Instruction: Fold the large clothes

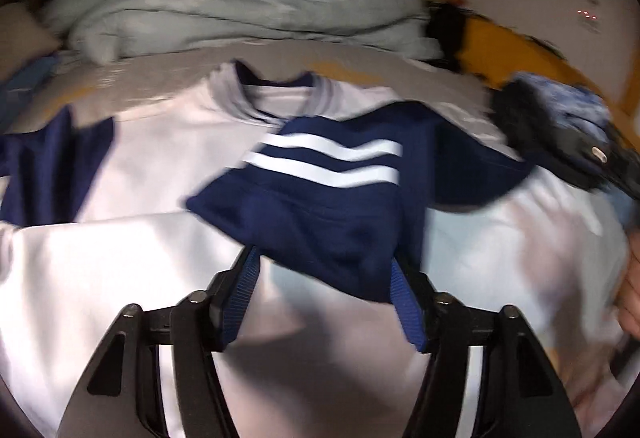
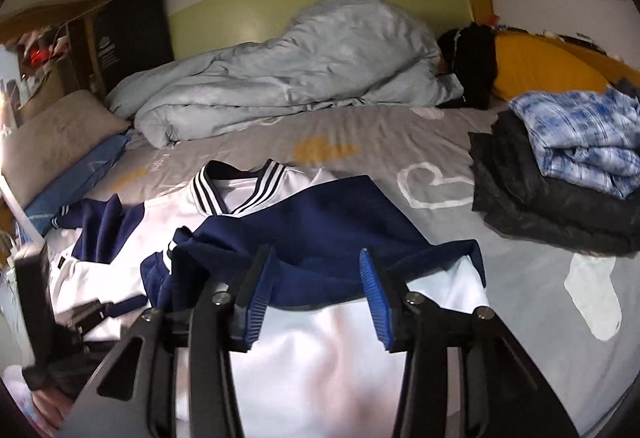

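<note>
Left wrist view: our left gripper point(image 1: 324, 278) stands part-open, nothing pinched, over the white-and-navy jersey point(image 1: 140, 166) on the grey bedsheet point(image 1: 168, 66); we should flatten its folded navy striped sleeve point(image 1: 320, 174). Right wrist view: our right gripper point(image 2: 316, 278), also part-open and empty, should next square the hem.

My left camera sits low and close over the white and blue jacket point(image 1: 160, 166), looking along its fingers toward the bed's point(image 1: 168, 74) far edge. My right camera sits higher and farther back, facing the same way. Both see the jacket and the blanket point(image 2: 288, 66).
</note>
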